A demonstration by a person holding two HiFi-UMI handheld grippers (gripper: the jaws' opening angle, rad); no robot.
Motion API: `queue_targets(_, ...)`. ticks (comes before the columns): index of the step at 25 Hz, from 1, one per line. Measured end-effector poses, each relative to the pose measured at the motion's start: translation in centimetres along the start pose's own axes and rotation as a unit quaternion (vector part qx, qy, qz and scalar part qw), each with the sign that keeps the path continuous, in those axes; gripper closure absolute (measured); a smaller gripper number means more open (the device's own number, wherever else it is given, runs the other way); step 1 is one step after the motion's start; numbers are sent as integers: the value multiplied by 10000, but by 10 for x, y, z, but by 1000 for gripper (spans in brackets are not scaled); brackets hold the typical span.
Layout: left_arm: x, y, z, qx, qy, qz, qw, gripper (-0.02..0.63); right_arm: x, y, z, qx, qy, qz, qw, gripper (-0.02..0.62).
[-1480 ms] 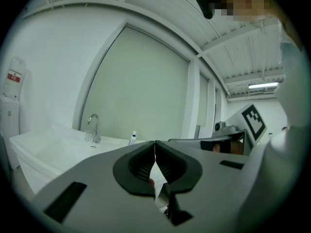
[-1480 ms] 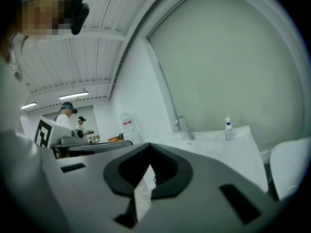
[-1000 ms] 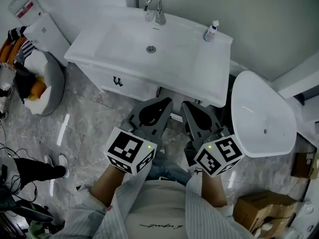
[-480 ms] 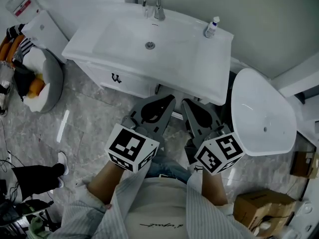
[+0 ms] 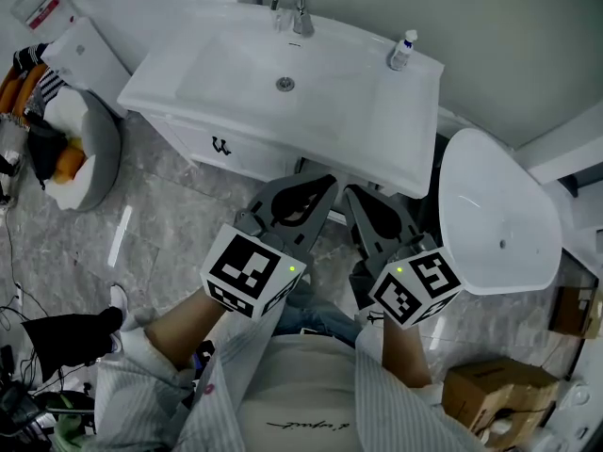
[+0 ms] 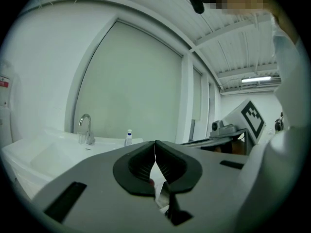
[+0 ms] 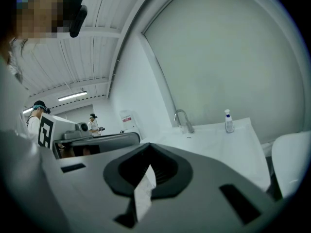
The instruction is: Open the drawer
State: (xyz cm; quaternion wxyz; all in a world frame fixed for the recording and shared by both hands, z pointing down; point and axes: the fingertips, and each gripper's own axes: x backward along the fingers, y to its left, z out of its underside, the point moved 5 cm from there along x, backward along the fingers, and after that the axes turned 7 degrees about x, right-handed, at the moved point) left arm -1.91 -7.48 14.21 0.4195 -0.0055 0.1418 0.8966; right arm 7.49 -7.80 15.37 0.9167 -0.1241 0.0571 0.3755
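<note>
approaching: our left gripper (image 5: 316, 185) and right gripper (image 5: 356, 199) hang closed, empty; next we open one onto what seems the handle (image 5: 221, 147) of the drawer (image 5: 256, 164), ahead-left of them.

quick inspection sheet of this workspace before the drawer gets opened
surface: white ceramic washbasin top, holds a chrome tap and a small blue-capped bottle
job's things: white vanity drawer with dark handle, closed
clutter: grey cushion with clothes, brown cardboard box
tongs: left tongs shut, empty; right tongs shut, empty; both short of the drawer
cables: dark leads on grey marble floor, left
surroundings: white oval basin, right
</note>
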Motion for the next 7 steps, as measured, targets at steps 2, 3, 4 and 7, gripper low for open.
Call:
queue_targets(2, 0, 0, -1, -31, -38, -4, 10000, 589, 0, -1, 0, -12, 2, 2, 10000, 588)
queue_targets(3, -1, 0, -2, -94, -52, 6, 9999, 589, 1, -2, 0, -12, 1, 12, 10000, 588)
queue_targets(4, -2, 0, -3, -167, -61, 27, 9998, 589, 1, -3, 0, -7, -3, 29, 10000, 588)
queue_targets(7, -7, -1, -5, -320, -51, 130, 9994, 589, 2, -8, -3, 21, -27, 93, 10000, 588)
